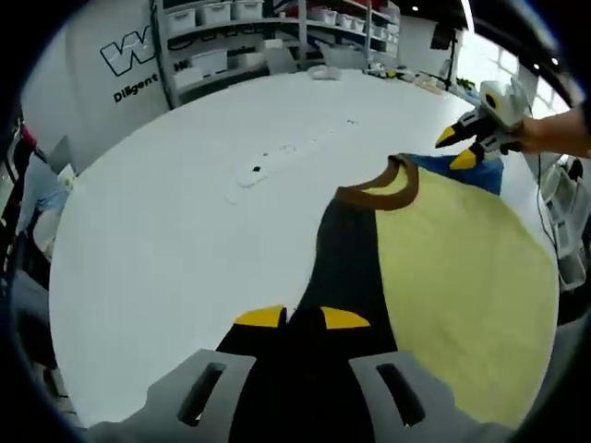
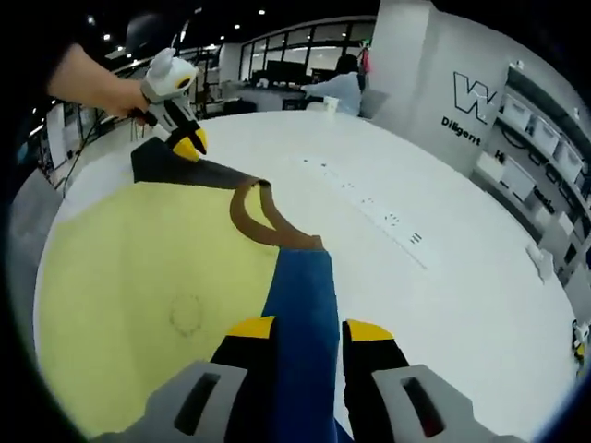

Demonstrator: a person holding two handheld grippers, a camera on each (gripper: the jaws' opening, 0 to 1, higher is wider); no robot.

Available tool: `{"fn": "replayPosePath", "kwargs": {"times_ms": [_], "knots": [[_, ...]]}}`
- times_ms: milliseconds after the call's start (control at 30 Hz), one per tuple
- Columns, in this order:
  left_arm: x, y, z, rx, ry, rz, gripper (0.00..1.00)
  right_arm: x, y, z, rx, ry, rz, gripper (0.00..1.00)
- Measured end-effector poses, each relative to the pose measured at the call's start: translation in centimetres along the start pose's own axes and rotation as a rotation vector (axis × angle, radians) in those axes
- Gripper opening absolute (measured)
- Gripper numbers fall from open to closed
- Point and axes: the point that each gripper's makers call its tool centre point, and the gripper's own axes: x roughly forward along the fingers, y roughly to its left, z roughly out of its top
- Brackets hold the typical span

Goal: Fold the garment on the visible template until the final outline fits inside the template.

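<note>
A: Jaws on left gripper (image 1: 302,318) are clamped on the garment (image 1: 346,249), dark sleeve running between the yellow tips

B: and the right one?

A: right gripper (image 2: 309,329) same story, jaws pinched on the blue sleeve of it, fabric passes straight between the tips

B: where does the garment sit?

A: on the yellow template (image 1: 462,277), which lies on the white desk (image 1: 185,231). Brown collar (image 1: 383,189) is about mid-span between the two grippers, looped and slightly raised. Body of the garment is stretched between the two grips along the template's edge that faces the desk's middle

B: is it inside the outline?

A: cannot tell for the whole thing. In the right gripper view the blue sleeve runs along the template border, part of it over bare white desk. In the left gripper view the dark sleeve sits on that same border

B: anything else on the desk?

A: small printed markings (image 2: 388,217) in a row across the desk's middle, too small to read. A faint ring mark (image 2: 186,316) on the template, near the right gripper

B: background?

A: shelving with white bins (image 1: 217,14) past the far edge of the desk, wall lettering (image 2: 476,97) partly cut off, a seated person (image 2: 342,88) beyond the desk in the right gripper view

B: hands visible?

A: yes, a hand (image 2: 115,92) wraps the left gripper's handle in the right gripper view
</note>
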Motion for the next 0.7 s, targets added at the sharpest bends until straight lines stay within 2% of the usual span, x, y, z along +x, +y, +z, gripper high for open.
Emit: {"fn": "replayPosePath", "kwargs": {"times_ms": [133, 167, 200, 233, 333, 467, 533, 667, 700], "knots": [[-0.8, 1.8, -3.4, -0.018, 0.065, 0.046, 0.24, -0.5, -0.5, -2.1, 0.001, 0.043, -0.022, 0.2], [-1.0, 1.9, -2.9, -0.049, 0.013, 0.045, 0.25, -0.6, -0.7, -2.7, 0.008, 0.057, -0.031, 0.2], [-1.6, 2.2, -3.4, -0.071, 0.015, 0.05, 0.28, -0.7, -0.9, -3.1, 0.003, 0.069, -0.04, 0.18], [-2.1, 2.5, -3.9, -0.108, 0.023, 0.069, 0.28, -0.8, -1.1, -2.8, 0.026, 0.035, -0.057, 0.18], [-3.2, 2.4, -4.8, -0.13, 0.028, 0.09, 0.23, -1.0, -1.5, -3.3, 0.049, 0.041, -0.07, 0.18], [-4.3, 2.1, -5.7, -0.16, -0.001, 0.116, 0.21, -1.0, -1.8, -3.3, 0.066, 0.04, -0.091, 0.17], [-4.9, 2.1, -6.4, -0.217, 0.001, 0.121, 0.2, -1.1, -2.2, -3.4, 0.05, 0.046, -0.11, 0.16], [-6.5, 2.5, -7.8, -0.23, 0.007, 0.149, 0.18, -1.2, -2.7, -3.5, 0.043, 0.064, -0.129, 0.19], [-7.1, 3.4, -7.2, -0.239, -0.055, 0.188, 0.18, -1.4, -2.5, -3.4, 0.038, 0.063, -0.125, 0.19]]}}
